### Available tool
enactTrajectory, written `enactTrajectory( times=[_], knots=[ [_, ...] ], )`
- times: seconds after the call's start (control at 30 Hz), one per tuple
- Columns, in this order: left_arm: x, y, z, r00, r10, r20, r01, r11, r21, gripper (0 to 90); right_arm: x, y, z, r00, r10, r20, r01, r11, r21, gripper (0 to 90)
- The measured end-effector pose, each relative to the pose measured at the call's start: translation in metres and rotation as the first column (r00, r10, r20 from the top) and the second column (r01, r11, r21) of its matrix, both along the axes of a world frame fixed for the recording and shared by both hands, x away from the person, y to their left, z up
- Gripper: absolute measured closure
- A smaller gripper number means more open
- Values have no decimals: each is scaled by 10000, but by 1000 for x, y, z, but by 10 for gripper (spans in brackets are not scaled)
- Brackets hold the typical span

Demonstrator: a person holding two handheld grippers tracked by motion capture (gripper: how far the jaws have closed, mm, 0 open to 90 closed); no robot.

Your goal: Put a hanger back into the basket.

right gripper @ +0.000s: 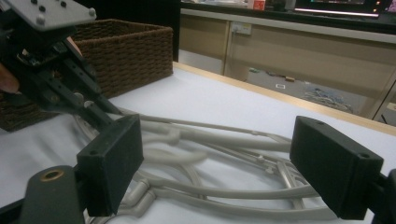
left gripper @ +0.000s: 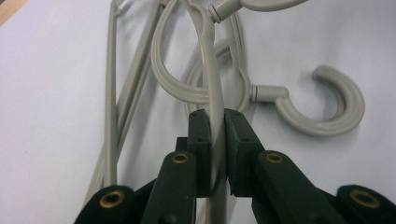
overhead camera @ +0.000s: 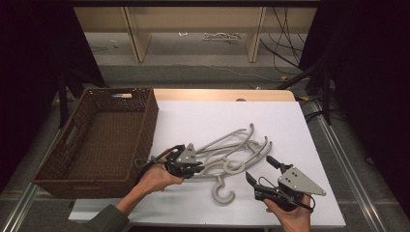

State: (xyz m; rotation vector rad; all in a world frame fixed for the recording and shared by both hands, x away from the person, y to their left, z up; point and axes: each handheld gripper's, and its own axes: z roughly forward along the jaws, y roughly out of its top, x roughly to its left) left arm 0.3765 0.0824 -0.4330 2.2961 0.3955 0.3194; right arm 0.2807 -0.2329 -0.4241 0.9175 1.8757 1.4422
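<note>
Two grippers worked over a white table (overhead camera: 203,121). At its left edge stood a brown wicker basket (overhead camera: 96,140), and just right of it a pile of grey plastic hangers (overhead camera: 232,150) lay tangled on the white surface, one hook (overhead camera: 223,192) curling toward the near edge. Jaws of the left gripper (left gripper: 215,140) were clamped on a thin arm of one hanger (left gripper: 212,79). Near the pile's right end, the right gripper (overhead camera: 261,171) hung with jaws spread wide, holding nothing.
</note>
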Motion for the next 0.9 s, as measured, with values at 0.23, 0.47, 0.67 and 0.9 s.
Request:
enactTrajectory(
  times=[0.23,0.47,0.67,0.9],
  knots=[
    [3,9,9,9983,543,-225,-559,9954,-779,817,0,0,0,10000,-8,-63,7,10000,-60,182],
    [5,20,25,9946,971,-359,-1011,9854,-1371,816,0,2,-2,10000,19,-74,-20,10000,-68,183],
    [8,37,44,9876,1453,-599,-1541,9696,-1901,817,0,2,-2,9998,126,-165,-127,9999,-56,183],
    [3,80,106,9773,2102,-256,-2077,9281,-3090,817,1,2,-3,9999,-3,-142,3,10000,-32,182]
  ],
)
